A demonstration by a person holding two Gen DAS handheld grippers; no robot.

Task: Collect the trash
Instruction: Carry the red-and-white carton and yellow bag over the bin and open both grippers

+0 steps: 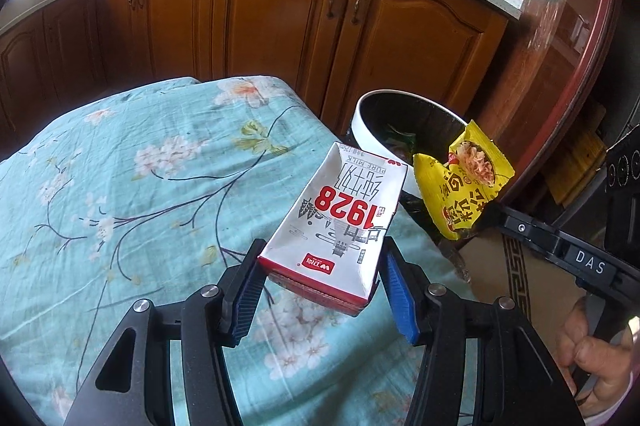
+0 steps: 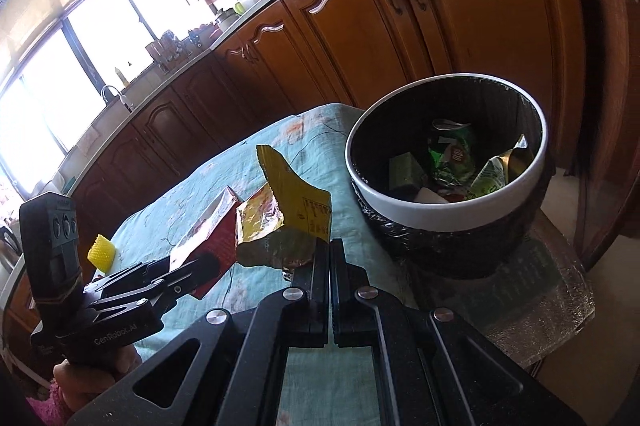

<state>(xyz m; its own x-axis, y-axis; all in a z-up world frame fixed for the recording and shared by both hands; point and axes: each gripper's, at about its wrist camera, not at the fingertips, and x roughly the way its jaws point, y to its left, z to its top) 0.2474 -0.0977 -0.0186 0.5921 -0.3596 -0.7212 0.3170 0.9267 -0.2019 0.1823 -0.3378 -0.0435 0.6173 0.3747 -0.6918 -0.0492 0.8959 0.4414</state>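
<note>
My left gripper (image 1: 322, 268) is shut on a white and red milk carton (image 1: 340, 222) marked 1928, held above the teal floral tablecloth (image 1: 140, 166); it also shows in the right wrist view (image 2: 208, 234). My right gripper (image 2: 330, 252) is shut on a yellow snack wrapper (image 2: 288, 214), seen in the left wrist view (image 1: 460, 182) just beside the bin. The white-rimmed black trash bin (image 2: 448, 210) stands at the table's right end and holds several wrappers and a green can.
A yellow ridged object (image 2: 100, 252) lies on the cloth at the left. Wooden kitchen cabinets (image 1: 280, 18) stand behind the table. A cardboard box (image 1: 516, 282) and a plastic-wrapped surface (image 2: 540, 310) lie beside the bin.
</note>
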